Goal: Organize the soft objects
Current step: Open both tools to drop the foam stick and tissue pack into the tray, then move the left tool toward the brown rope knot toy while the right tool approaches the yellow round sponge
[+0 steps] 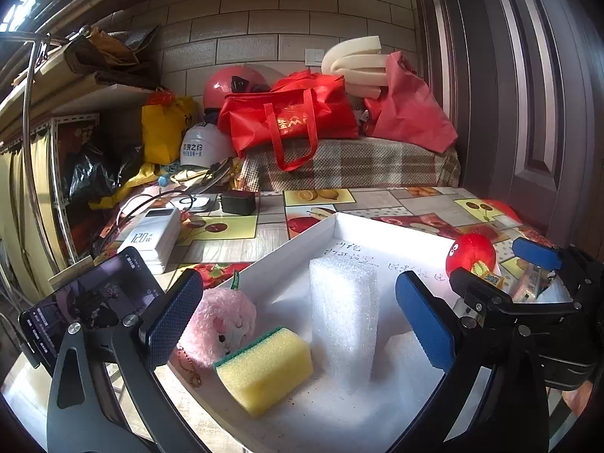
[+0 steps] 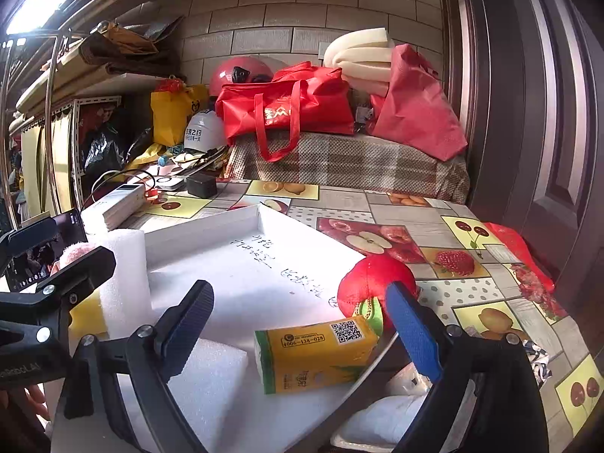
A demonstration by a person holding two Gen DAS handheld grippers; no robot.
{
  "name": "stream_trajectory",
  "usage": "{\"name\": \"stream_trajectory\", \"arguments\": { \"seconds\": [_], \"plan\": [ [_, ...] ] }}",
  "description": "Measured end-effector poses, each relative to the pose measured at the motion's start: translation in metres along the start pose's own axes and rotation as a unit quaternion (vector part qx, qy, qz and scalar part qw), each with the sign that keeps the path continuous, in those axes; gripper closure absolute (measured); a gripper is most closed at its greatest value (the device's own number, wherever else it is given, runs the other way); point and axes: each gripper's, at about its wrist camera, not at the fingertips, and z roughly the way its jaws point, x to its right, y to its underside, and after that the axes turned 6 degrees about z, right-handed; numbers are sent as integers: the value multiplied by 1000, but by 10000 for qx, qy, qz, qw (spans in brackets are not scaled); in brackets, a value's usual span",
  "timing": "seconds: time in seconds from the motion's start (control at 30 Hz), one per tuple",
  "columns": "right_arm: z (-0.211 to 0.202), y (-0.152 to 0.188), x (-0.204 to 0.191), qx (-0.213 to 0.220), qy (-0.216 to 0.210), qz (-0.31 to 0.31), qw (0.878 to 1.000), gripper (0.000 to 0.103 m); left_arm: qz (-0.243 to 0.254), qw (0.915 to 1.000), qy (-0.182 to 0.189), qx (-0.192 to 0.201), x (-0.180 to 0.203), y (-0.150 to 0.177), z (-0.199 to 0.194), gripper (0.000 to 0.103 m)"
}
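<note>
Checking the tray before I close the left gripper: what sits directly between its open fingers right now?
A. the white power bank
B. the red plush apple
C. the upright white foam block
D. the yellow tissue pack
C. In the left wrist view the left gripper is open, and the upright white foam block stands in the white tray between its fingers, untouched.

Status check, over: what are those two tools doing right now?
Both tools open, left, right. Sponge and foam block in white tray. Tissue pack ahead of right.
</note>
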Motion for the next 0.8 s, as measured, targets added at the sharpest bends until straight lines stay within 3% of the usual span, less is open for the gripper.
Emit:
{"name": "stream_trajectory", "arguments": {
  "seconds": [0.4,0.6,0.8],
  "plan": [
    [-16,1,2,462,30,16,9989,8,-189,9996,-176,143,-7,1,-6,0],
    [-30,7,1,479,-132,29,9988,7,-209,9992,-316,161,-8,2,-11,0],
    [-58,18,3,578,-403,-67,9975,7,-108,9997,-168,172,3,7,-28,0]
  ]
}}
